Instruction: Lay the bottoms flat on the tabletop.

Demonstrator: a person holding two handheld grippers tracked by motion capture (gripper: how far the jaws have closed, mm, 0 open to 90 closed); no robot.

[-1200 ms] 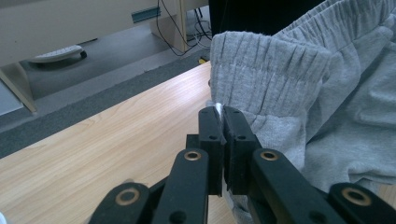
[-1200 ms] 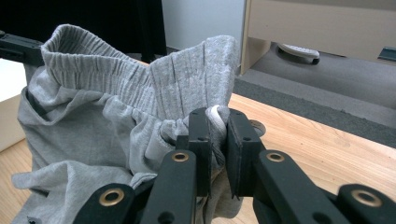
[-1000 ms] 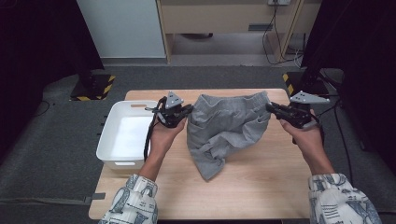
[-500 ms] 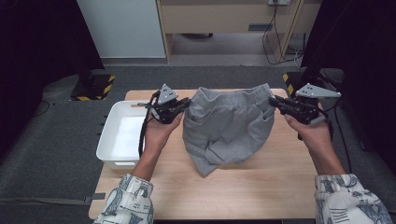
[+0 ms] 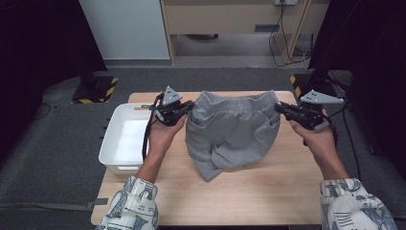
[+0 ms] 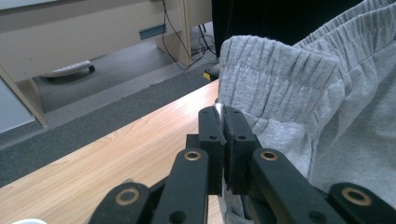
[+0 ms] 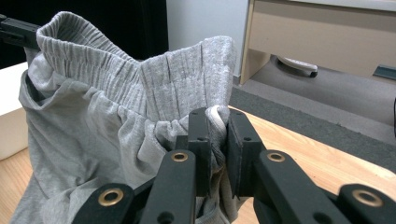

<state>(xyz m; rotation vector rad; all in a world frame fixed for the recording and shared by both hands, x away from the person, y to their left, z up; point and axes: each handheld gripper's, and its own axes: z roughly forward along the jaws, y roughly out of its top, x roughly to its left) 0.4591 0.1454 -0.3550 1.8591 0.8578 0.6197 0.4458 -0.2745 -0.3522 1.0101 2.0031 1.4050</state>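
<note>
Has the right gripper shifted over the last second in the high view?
Yes. The right gripper, shut on the grey shorts, has moved outward toward the table's right edge, stretching the waistband wide.

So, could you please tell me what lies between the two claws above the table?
In the high view, the grey shorts span the stretch: the left claw and the right claw each pinch one end of the waistband, and the cloth hangs down to the table.
</note>
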